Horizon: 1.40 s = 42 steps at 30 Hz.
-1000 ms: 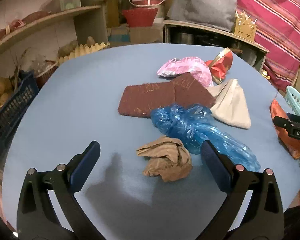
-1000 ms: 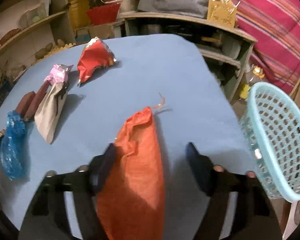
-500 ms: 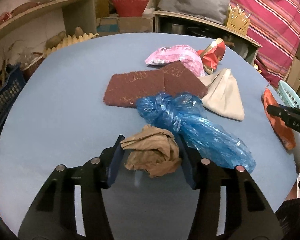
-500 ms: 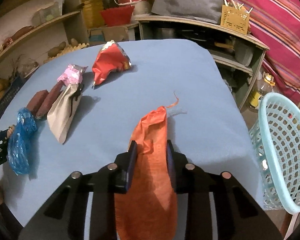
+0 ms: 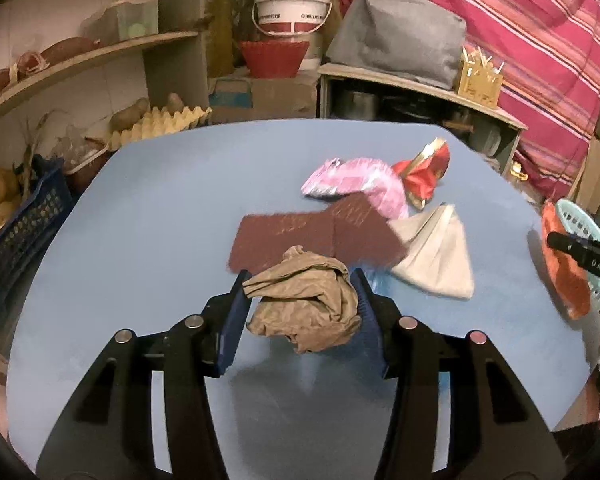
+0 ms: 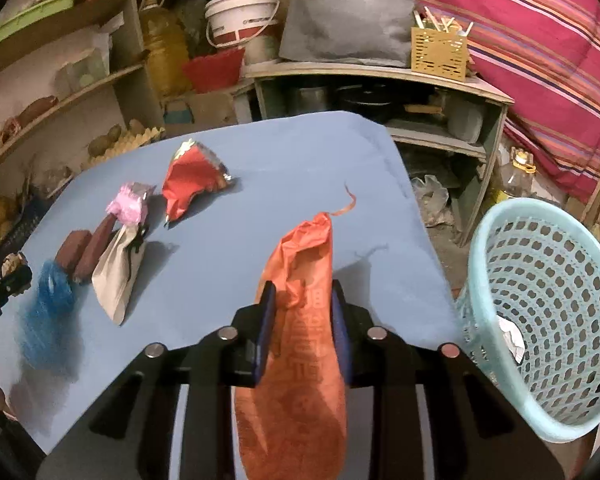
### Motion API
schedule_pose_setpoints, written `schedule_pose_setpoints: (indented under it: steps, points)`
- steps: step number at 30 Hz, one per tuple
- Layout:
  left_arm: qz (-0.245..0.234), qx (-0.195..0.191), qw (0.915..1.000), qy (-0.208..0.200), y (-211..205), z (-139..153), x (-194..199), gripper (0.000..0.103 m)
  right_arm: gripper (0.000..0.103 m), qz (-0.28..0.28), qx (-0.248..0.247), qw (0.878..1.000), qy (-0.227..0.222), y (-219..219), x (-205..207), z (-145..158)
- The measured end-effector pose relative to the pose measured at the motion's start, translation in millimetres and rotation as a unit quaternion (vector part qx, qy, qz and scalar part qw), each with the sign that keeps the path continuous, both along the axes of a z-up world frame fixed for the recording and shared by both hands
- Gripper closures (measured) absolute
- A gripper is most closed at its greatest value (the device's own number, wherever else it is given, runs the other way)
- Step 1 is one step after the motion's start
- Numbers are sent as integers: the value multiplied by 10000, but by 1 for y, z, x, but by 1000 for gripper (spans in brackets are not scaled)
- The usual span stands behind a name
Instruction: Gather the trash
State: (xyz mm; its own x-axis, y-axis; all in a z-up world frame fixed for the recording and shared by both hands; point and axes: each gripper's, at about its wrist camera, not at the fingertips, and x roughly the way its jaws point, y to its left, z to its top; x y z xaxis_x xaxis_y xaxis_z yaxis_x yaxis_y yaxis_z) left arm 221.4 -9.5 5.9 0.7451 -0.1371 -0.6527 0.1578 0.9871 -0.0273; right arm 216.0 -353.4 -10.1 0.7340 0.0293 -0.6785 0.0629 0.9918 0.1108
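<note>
My left gripper (image 5: 302, 300) is shut on a crumpled brown paper wad (image 5: 306, 312) and holds it above the blue table (image 5: 148, 216). My right gripper (image 6: 302, 320) is shut on an orange bag (image 6: 300, 328), lifted off the table (image 6: 260, 160); the orange bag also shows at the right edge of the left wrist view (image 5: 562, 264). A light blue perforated basket (image 6: 540, 312) stands off the table's right edge. On the table lie a dark red pad (image 5: 316, 236), a pink wrapper (image 5: 356, 184), a red foil wrapper (image 5: 424, 172), a beige bag (image 5: 436, 256) and a blue plastic bag (image 6: 48, 308).
Shelves with a white bucket (image 5: 292, 8) and red bowl (image 5: 274, 58) stand behind the table. A dark blue crate (image 5: 16, 236) of potatoes sits at the left. A low shelf unit (image 6: 380, 96) and a striped pink cloth (image 6: 540, 60) are at the back right.
My left gripper closed on the brown paper wad and lifted it. My right gripper closed on the orange bag and raised it; the basket now looms larger on the right.
</note>
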Motion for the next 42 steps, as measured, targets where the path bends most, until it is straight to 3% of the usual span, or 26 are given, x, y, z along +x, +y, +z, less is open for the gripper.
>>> schedule_pose_setpoints:
  steps: [17,31,42]
  points:
    - [-513,-108,9978,-406,-102,34,12,54,77,-279,175,9986,-404,-53,-16,22]
    - [-1305,-145,9892,-649,-253,40,1,54,77,-1391,220,9872,-744,-170,-49,35]
    - [-1994,-183,9781,-562,-372,30,-3,53,77,-1737,40,9821,-725,-223,-64,26]
